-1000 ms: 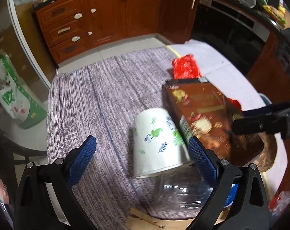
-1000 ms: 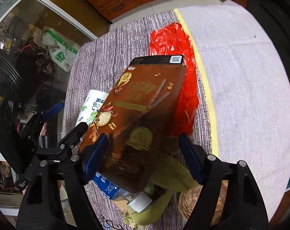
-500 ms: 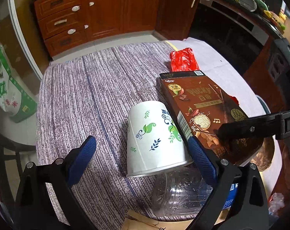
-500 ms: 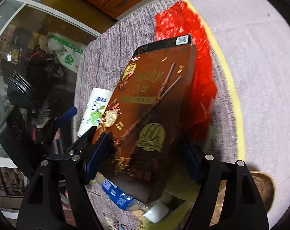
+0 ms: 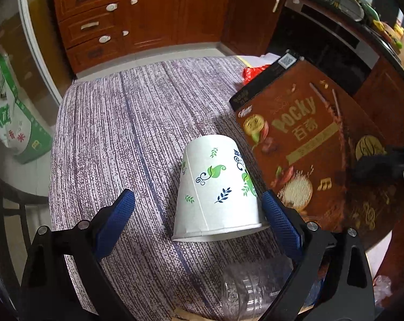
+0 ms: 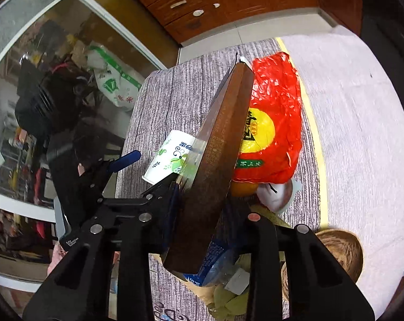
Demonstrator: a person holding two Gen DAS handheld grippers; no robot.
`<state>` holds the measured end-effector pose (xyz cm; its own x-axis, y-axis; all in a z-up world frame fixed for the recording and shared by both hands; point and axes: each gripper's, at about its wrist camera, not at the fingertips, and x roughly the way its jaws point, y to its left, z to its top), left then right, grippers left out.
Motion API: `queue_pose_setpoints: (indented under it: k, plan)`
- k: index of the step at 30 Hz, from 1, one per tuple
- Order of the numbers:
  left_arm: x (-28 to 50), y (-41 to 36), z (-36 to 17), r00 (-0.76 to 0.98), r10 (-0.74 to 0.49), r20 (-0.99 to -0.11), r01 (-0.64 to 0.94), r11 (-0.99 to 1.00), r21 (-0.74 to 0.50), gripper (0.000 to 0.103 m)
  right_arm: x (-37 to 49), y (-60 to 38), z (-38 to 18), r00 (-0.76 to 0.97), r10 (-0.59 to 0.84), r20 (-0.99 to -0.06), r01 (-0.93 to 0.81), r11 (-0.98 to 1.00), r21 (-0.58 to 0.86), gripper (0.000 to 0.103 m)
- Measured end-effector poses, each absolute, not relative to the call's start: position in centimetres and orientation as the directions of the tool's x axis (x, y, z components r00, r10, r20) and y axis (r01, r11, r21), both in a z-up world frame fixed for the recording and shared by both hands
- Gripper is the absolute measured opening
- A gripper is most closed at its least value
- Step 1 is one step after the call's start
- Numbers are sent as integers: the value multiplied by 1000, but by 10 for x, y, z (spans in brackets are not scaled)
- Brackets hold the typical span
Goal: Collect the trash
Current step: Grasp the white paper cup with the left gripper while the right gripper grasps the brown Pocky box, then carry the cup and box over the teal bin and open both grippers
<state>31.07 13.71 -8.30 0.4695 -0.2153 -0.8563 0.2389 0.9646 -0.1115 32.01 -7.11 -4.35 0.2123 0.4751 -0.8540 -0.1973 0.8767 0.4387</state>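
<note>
My right gripper point(image 6: 210, 203) is shut on a brown Pocky box point(image 6: 218, 160) and holds it on edge, lifted above the table. The box also shows in the left wrist view point(image 5: 308, 155), raised and tilted at the right. A white paper cup point(image 5: 218, 190) with leaf prints lies upside down on the striped tablecloth point(image 5: 121, 133). My left gripper point(image 5: 199, 211) is open with the cup between its blue fingers. A red plastic bag point(image 6: 271, 123) lies beyond the box. A clear plastic bottle point(image 5: 255, 291) lies just below the cup.
A woven coaster point(image 6: 338, 254) and crumpled wrappers point(image 6: 228, 299) sit at the table's near edge. A white round lid point(image 6: 279, 195) lies under the red bag. Wooden cabinets point(image 5: 148, 13) stand beyond the table. A green and white sack point(image 5: 12, 123) stands on the floor left.
My right gripper has closed on the Pocky box, lifted it off the pile and turned it on edge, uncovering the red bag. My left gripper has edged closer to the cup.
</note>
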Motion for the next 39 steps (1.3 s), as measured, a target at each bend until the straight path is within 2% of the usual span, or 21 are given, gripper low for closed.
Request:
queue_pose_setpoints:
  k: [3, 6, 9, 12, 17, 18, 19, 20, 22, 31, 39]
  plan:
    - [310, 141, -87, 457, -228, -860, 224, 965, -137, 95, 325, -66, -50, 194, 467, -863, -196, 880, 433, 36]
    - [307, 141, -88, 450, -233, -862, 231, 963, -139, 94, 328, -56, -67, 147, 482, -864, -174, 872, 457, 37]
    - [305, 140, -86, 456, -219, -863, 233, 965, -122, 94, 325, -51, -67, 153, 486, -861, -185, 870, 458, 29]
    - [305, 140, -85, 457, -210, -864, 235, 966, -110, 94, 319, -48, -39, 231, 449, -863, -243, 886, 395, 20]
    - [309, 129, -91, 447, -199, -872, 252, 963, -91, 94, 317, -62, -2, 325, 417, -849, -267, 902, 341, 20]
    - [310, 127, -92, 448, -199, -872, 252, 963, -90, 89, 317, -66, 2, 337, 402, -851, -260, 909, 326, 20]
    - [309, 125, -94, 445, -201, -873, 257, 962, -91, 69, 318, -70, 3, 347, 387, -855, -254, 916, 312, 20]
    - [309, 123, -94, 439, -204, -875, 261, 961, -93, 66, 318, -73, 2, 352, 375, -858, -251, 921, 300, 20]
    - [304, 119, -88, 462, -192, -866, 267, 961, -71, 52, 317, -79, 0, 347, 365, -864, -238, 925, 295, 20]
    - [279, 111, -38, 546, -158, -822, 254, 967, -17, 52, 301, -118, 8, 380, 372, -847, -192, 927, 321, 20]
    - [248, 55, 21, 585, -255, -770, 370, 929, -27, 52, 273, -185, 35, 468, 359, -807, -120, 931, 345, 20]
